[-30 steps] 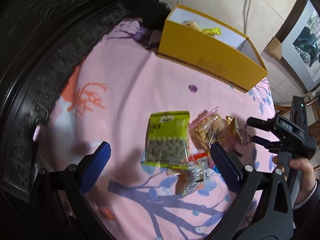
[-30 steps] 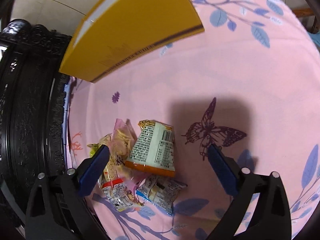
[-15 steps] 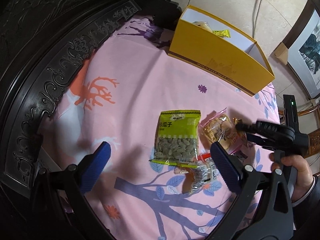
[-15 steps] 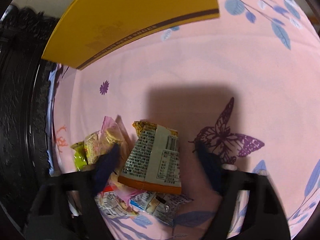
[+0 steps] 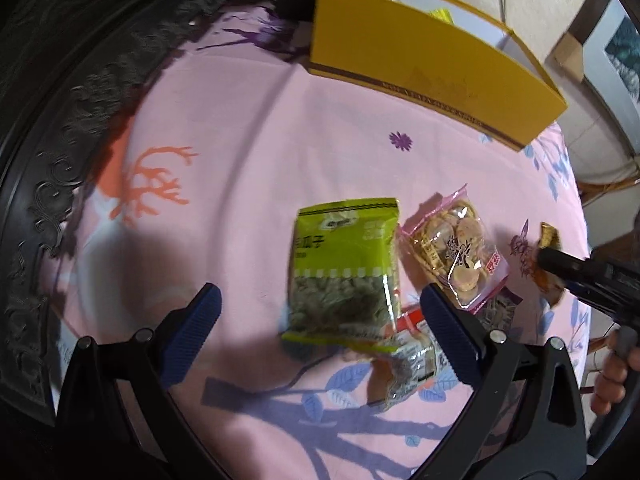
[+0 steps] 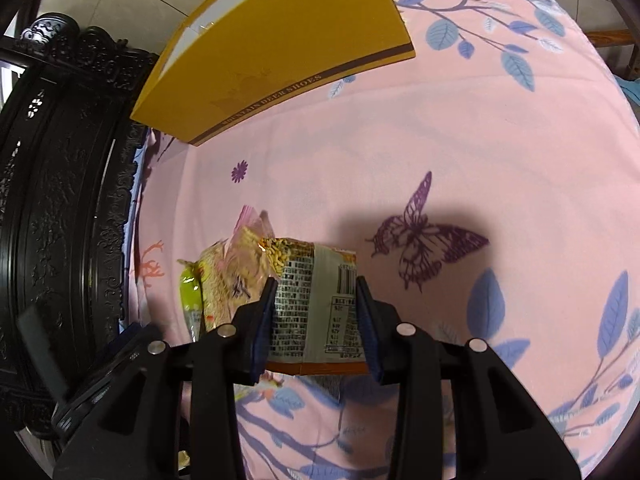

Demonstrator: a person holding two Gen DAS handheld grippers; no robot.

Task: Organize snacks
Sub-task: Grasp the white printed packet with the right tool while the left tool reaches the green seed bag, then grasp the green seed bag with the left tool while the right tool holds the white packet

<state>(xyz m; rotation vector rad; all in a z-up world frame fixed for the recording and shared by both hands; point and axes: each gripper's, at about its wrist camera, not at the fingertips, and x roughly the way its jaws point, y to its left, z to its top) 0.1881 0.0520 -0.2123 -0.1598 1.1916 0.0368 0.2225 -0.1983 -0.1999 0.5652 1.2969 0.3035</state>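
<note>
My right gripper [image 6: 316,282] has its jaws closing, and its blue pads press both sides of an orange-edged snack packet [image 6: 316,308] with printed text. In the left wrist view that gripper [image 5: 560,270] shows at the right edge with the packet's [image 5: 548,236] end in it. My left gripper [image 5: 318,294] stands open just above a green seed packet [image 5: 344,272] without touching it. A clear pink-edged cookie bag [image 5: 456,252] lies to the right of the green packet. A small clear packet [image 5: 412,356] lies below them. The yellow shoe box [image 5: 420,60] stands open at the back.
A pink floral cloth [image 6: 480,140] covers the surface. Dark carved wood [image 5: 60,160] runs along the left. The yellow box [image 6: 280,52] holds a few snacks. A person's hand [image 5: 612,376] grips the right tool. Bare cloth lies between the snacks and the box.
The right gripper's jaws came together on the orange packet and raised it slightly. The left gripper sank closer to the green packet.
</note>
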